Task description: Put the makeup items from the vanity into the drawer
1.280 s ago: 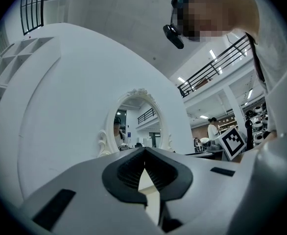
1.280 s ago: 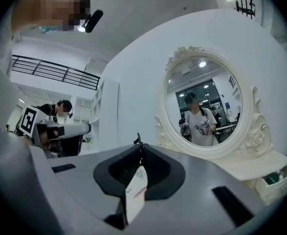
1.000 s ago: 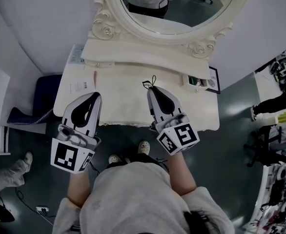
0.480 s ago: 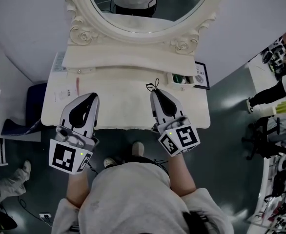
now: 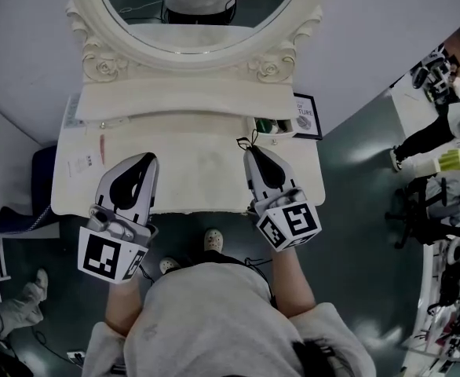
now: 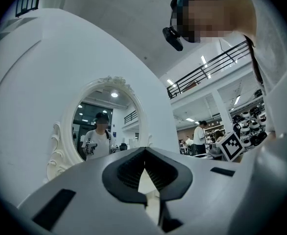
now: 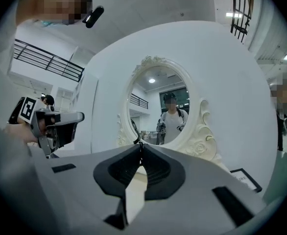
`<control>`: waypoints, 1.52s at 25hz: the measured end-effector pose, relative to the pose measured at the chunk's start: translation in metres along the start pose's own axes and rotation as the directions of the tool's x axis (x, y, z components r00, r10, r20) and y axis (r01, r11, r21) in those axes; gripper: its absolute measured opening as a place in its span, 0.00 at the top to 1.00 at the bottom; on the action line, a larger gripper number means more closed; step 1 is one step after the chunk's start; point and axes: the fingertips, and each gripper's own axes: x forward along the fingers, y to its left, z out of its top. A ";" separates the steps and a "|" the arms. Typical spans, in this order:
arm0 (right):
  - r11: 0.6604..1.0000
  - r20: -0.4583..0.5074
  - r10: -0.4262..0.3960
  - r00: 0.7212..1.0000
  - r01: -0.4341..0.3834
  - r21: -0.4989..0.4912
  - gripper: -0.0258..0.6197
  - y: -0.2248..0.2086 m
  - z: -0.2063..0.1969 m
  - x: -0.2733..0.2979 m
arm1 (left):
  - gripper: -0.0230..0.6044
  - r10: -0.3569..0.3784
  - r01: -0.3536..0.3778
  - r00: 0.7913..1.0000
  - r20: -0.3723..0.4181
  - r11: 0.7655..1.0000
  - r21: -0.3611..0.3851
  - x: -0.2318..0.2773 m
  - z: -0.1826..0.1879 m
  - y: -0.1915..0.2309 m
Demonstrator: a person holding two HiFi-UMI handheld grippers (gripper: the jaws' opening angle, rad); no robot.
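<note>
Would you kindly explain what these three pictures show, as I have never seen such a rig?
A person wears a head camera and holds a gripper in each hand: left gripper, right gripper. The top-down picture is the head view; the other two come from cameras on each gripper, looking along its fingers. Below them stands a white vanity with an oval mirror. On it lie a small red stick at the left, and a small box of items beside a framed card at the right. Both grippers are shut; a thin black loop shows at the right one's tip.
</note>
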 end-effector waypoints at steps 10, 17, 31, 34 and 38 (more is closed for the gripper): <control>0.999 -0.082 0.012 0.997 -0.015 -0.046 0.91 -0.050 -0.020 -0.003 | 0.94 -0.004 0.004 0.999 -0.031 1.000 -0.008 0.032 -0.014 -0.020; 0.994 -0.173 0.053 0.984 -0.068 -0.084 0.91 -0.087 -0.042 0.005 | 0.94 0.024 -0.024 0.998 -0.067 1.000 0.000 0.046 -0.025 -0.024; 0.922 -0.467 0.200 0.861 -0.327 -0.209 0.91 -0.142 -0.101 0.022 | 0.94 0.099 -0.098 0.987 -0.123 0.995 0.021 0.068 -0.040 -0.027; 0.893 -0.526 0.234 0.818 -0.395 -0.217 0.91 -0.149 -0.113 0.025 | 0.94 0.124 -0.121 0.983 -0.132 0.992 0.030 0.069 -0.042 -0.027; 0.864 -0.586 0.277 0.761 -0.465 -0.195 0.91 -0.159 -0.130 0.026 | 0.94 0.155 -0.150 0.977 -0.150 0.988 0.041 0.069 -0.046 -0.025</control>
